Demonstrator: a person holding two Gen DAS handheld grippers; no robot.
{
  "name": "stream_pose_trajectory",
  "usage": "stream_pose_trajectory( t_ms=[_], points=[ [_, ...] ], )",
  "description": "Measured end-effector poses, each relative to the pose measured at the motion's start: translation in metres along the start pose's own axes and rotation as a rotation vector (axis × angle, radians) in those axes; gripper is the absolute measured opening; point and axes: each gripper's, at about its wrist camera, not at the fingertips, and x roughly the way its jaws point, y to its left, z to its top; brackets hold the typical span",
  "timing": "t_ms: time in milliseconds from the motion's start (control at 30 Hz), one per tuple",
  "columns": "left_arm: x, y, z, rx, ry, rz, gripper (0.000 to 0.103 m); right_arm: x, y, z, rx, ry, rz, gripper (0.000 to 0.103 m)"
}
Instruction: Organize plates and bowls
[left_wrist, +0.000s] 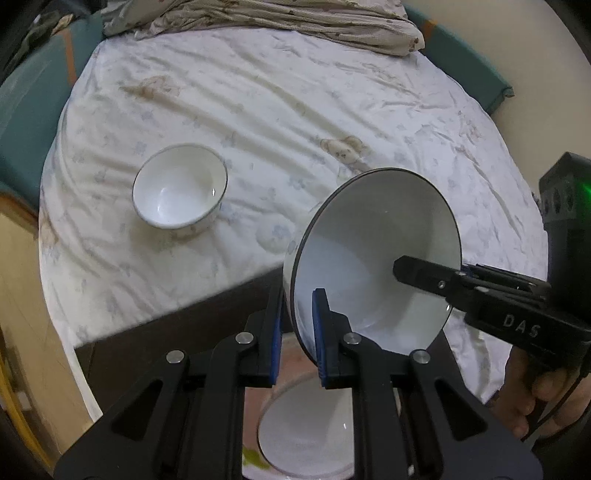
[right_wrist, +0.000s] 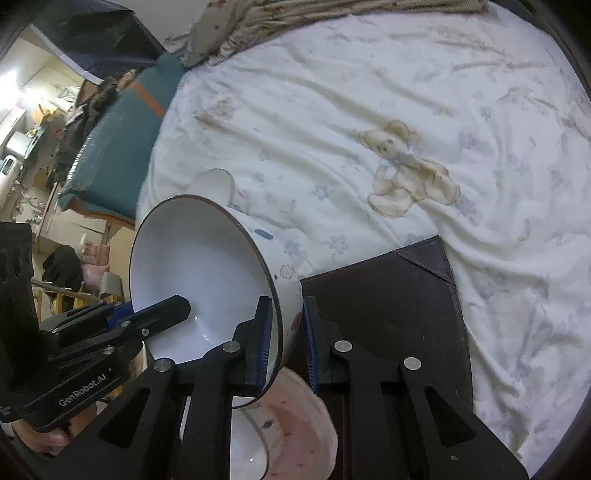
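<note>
Both grippers are clamped on opposite sides of one large white bowl (left_wrist: 373, 258), the left gripper (left_wrist: 297, 332) pinching the near rim and the right gripper (right_wrist: 282, 343) pinching the wall across from it, probably so the wide bowl can't swing. It hangs in the air, tipped up on edge over a dark mat (right_wrist: 388, 306) on the bed, above another bowl (left_wrist: 306, 439) on a pinkish plate (right_wrist: 306, 417). Its mouth faces sideways, its axis near level; a small bowl (left_wrist: 180, 190) sits upright well apart

left tongs (left_wrist: 297, 332) clamped, right tongs (right_wrist: 286, 345) clamped
</note>
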Motion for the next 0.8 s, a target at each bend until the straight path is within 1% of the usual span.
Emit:
stream_pose_trajectory(
  t_ms=[67,200,367,500,633,700,800],
  points=[
    [-0.006,-0.002,-0.011,0.007,0.0,0.01,0.012,-0.009,0.004,-0.008,0.009,-0.014,0.015,0.018],
    [-0.017,-0.008,-0.032,0.035,-0.028,0.04,0.012,-0.017,0.017,-0.028,-0.026,-0.012,-0.001,0.018],
    [-0.033,-0.007,-0.055,0.029,-0.05,0.027,0.012,-0.025,0.031,-0.054,-0.064,-0.014,-0.005,0.018],
    [-0.047,-0.008,-0.077,0.033,-0.069,0.02,0.012,-0.035,0.033,-0.072,-0.057,-0.025,0.031,0.018],
    [-0.056,-0.012,-0.097,0.045,-0.088,0.029,0.012,-0.043,0.041,-0.092,-0.084,-0.037,0.042,0.018],
    [-0.061,-0.013,-0.104,0.038,-0.101,0.038,0.012,-0.048,0.045,-0.101,-0.104,-0.056,0.036,0.018],
    [-0.07,-0.009,-0.111,0.017,-0.121,0.033,0.012,-0.058,0.062,-0.115,-0.193,-0.099,-0.009,0.019]
  ],
)
